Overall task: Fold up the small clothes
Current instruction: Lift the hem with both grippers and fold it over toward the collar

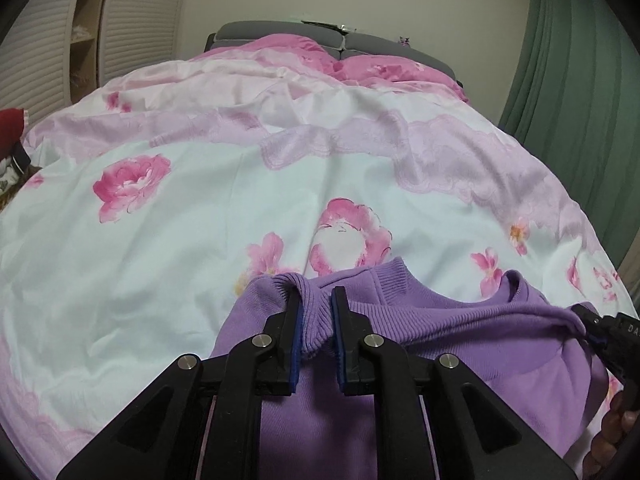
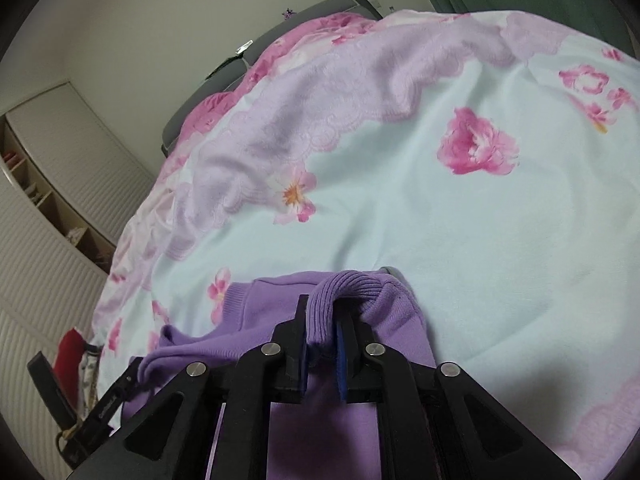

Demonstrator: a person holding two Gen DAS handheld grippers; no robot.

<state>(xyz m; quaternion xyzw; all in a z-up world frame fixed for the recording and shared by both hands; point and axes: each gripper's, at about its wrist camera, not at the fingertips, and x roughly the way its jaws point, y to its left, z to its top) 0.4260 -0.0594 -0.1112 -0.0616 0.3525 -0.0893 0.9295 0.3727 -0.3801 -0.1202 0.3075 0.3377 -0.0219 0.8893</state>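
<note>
Pale letters "DA" legible on black body of right gripper [image 1: 592,330] at frame edge; rest cut off. Nothing else readable.

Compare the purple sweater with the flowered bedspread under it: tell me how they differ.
The purple sweater is one plain colour; the bedspread is white with pink flowers. The sweater is ribbed knit at its edges; the bedspread is smooth cloth. The left gripper and right gripper each pinch a ribbed sweater edge; neither grips the bedspread, which lies spread out. Both are soft and wrinkled.

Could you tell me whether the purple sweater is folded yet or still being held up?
Held up, not folded: the left gripper and right gripper each pinch the purple sweater by its ribbed edge.
</note>
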